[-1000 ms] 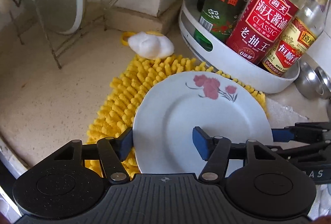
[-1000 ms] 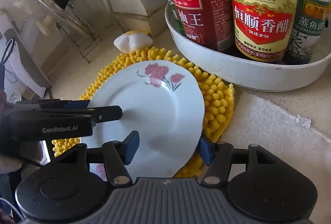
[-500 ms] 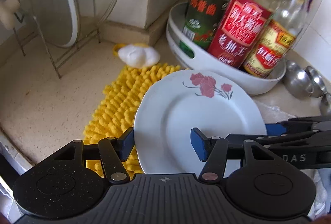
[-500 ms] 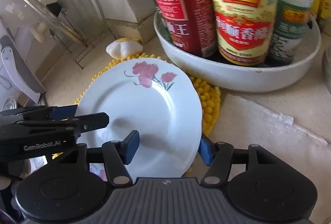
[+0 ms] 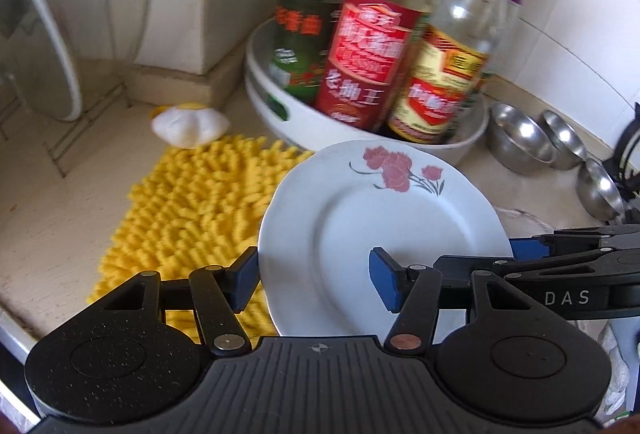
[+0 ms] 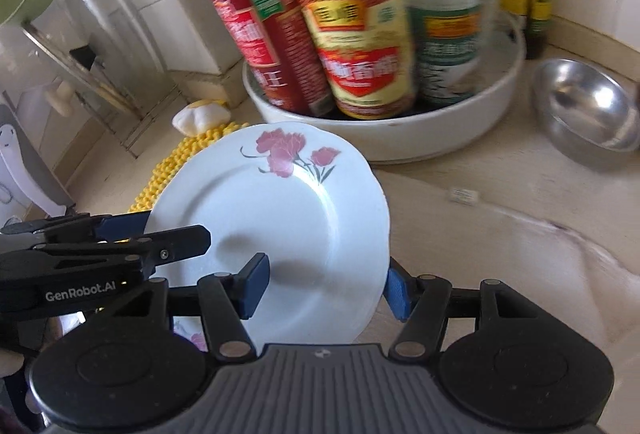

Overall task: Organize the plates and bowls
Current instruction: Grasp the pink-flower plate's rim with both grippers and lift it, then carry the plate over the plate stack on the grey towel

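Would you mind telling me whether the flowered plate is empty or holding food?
Empty: the flowered plate shows only bare white glaze and its printed red flowers.

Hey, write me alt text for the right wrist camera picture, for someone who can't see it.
A white plate with red flowers is held over a kitchen counter by two grippers: the right gripper clamps its near right edge, the left gripper its left edge. Behind it stand sauce bottles in a white tray, beside a steel bowl and a yellow mat.

The left gripper (image 5: 314, 280) pointed steeply downward, its blue pads (image 5: 245, 280) clamping a plate's (image 5: 380, 218) left rim. The right gripper (image 6: 326, 284) mirrored it, angled down, pinching the right rim.
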Motion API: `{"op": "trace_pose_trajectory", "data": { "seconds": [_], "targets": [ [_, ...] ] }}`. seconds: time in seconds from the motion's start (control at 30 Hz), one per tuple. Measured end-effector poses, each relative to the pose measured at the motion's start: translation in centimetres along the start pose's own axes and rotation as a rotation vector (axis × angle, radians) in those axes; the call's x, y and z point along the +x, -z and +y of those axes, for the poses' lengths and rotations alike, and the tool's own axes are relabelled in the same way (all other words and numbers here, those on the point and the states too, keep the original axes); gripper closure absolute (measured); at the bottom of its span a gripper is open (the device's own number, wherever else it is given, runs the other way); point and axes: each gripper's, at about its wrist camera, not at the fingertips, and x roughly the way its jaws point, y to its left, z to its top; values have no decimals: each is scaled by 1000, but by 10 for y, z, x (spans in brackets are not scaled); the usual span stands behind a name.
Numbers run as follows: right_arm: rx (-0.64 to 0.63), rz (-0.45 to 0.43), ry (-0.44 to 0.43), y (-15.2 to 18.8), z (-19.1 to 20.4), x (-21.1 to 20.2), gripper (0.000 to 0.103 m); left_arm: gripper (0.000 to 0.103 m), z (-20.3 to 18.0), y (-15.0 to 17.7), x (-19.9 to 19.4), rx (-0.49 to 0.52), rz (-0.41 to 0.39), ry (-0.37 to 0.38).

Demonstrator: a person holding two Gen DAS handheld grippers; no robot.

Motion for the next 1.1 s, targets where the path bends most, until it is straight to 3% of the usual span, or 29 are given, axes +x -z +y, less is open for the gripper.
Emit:
{"op": "trace_pose_trajectory", "data": {
  "seconds": [0.4,1.1],
  "targets": [
    [84,-79,20,20,-57,-56,24,37,-78,-6,-9,110,-27,28],
    [312,-187,197,87,-156,-159,24,36,-222,10,15,356,32,242]
  ]
}}
